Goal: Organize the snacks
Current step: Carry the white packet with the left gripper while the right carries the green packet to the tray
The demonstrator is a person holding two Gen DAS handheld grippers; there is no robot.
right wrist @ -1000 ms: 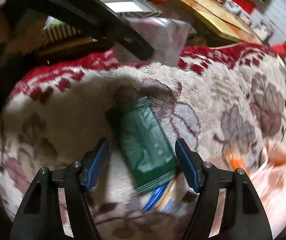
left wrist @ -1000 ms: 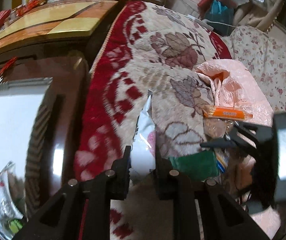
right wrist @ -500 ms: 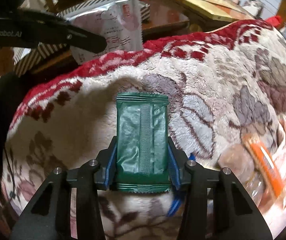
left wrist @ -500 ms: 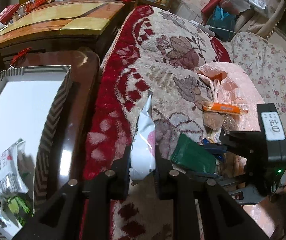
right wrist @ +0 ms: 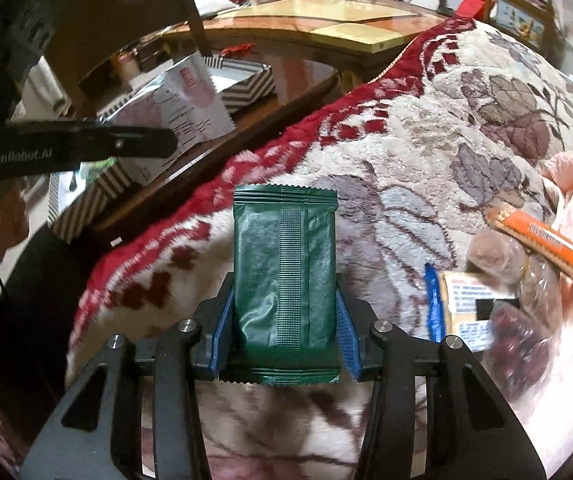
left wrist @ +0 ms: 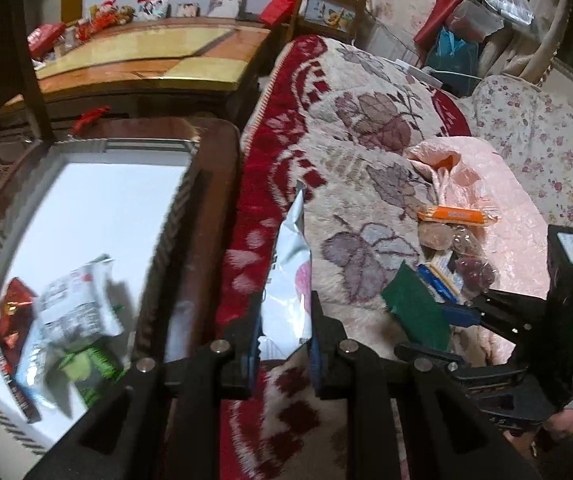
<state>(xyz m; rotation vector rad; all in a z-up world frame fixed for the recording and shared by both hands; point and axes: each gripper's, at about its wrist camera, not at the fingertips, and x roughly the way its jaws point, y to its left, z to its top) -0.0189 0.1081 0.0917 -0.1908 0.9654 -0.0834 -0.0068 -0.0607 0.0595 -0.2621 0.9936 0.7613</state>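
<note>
My left gripper (left wrist: 282, 340) is shut on a silver and pink snack pouch (left wrist: 288, 280), held upright above the red edge of the flowered blanket (left wrist: 366, 128). The same pouch (right wrist: 190, 108) shows in the right wrist view, pinched by the left gripper's black fingers (right wrist: 142, 146). My right gripper (right wrist: 284, 328) is shut on a dark green snack packet (right wrist: 284, 276), lifted off the blanket; the packet (left wrist: 414, 312) also appears in the left wrist view. To the left stands a striped box (left wrist: 162, 248) with a white floor, holding several snack packs (left wrist: 74, 308).
Loose snacks lie on a pink bag (left wrist: 498, 200) to the right: an orange bar (left wrist: 454, 214), a blue-edged pack (right wrist: 462, 308) and wrapped brown sweets (left wrist: 434, 236). The striped box sits on a dark wooden table (left wrist: 222, 144). A long wooden counter (left wrist: 146, 60) runs behind.
The right gripper closed on the green packet, turned it upright and lifted it. The left gripper carried the silver pouch leftward, so more of the striped box shows.
</note>
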